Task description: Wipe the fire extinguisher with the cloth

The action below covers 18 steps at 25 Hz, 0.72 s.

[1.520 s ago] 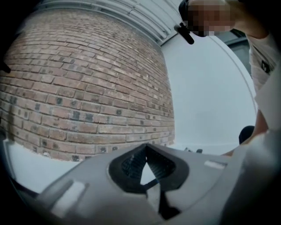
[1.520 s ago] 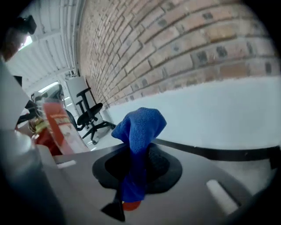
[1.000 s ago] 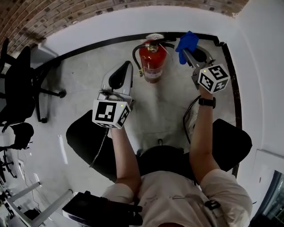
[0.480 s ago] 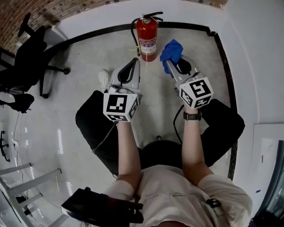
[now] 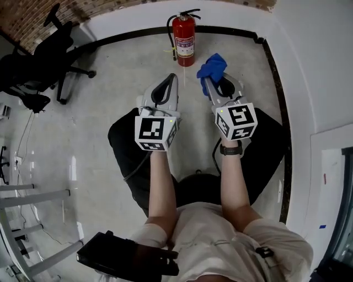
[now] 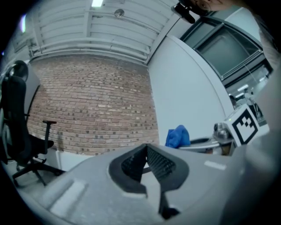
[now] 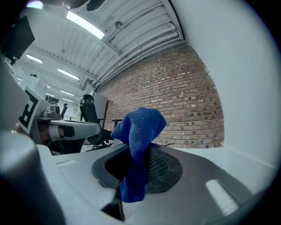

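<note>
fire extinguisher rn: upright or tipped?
Upright. In the head view the fire extinguisher stands on its base by the wall, handle on top; the right gripper with the blue cloth is apart from it.

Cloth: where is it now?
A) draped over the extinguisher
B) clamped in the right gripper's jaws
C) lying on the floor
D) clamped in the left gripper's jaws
B: the right gripper view shows the blue cloth pinched between the right gripper's jaws. The left gripper's jaws are together on nothing, and the extinguisher stands bare by the wall, apart from both.
</note>
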Each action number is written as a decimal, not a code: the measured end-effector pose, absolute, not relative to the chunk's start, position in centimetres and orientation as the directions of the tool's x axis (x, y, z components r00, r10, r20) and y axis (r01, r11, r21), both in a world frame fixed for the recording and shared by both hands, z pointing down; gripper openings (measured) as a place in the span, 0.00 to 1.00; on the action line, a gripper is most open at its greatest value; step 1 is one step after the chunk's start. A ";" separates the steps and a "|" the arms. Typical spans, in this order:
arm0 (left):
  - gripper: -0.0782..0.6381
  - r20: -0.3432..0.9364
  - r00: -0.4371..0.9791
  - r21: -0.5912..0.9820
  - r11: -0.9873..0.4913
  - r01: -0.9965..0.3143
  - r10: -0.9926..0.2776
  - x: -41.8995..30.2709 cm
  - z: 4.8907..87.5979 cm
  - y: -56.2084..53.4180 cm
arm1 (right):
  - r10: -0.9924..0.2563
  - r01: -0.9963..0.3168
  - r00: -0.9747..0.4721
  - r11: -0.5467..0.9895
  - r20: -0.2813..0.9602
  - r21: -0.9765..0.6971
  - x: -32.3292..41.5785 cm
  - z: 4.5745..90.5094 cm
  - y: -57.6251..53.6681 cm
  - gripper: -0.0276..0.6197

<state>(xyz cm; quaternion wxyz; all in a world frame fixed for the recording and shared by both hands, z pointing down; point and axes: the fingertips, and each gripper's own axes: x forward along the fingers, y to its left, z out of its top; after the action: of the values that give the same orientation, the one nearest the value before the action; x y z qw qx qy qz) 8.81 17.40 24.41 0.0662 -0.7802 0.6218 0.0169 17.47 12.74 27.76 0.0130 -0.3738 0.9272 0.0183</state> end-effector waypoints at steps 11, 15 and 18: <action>0.11 -0.125 0.207 -0.063 -0.200 -0.978 -0.970 11.1 23.6 22.5 | -0.735 -0.734 -0.678 0.678 -0.009 0.038 18.6 27.8 18.8 0.16; 0.11 -0.124 0.188 -0.049 -0.183 -0.982 -0.974 10.6 23.8 23.1 | -0.748 -0.749 -0.663 0.662 -0.023 0.033 19.5 27.4 19.1 0.16; 0.11 -0.104 0.186 -0.038 -0.183 -0.982 -0.977 10.6 24.9 23.5 | -0.745 -0.745 -0.667 0.666 -0.009 0.028 19.7 28.1 19.5 0.16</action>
<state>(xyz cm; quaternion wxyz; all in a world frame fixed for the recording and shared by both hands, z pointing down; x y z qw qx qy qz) 10.57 23.49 24.85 0.0478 -0.7687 0.6372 0.0280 19.66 19.48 28.10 -0.0018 -0.4083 0.9127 0.0147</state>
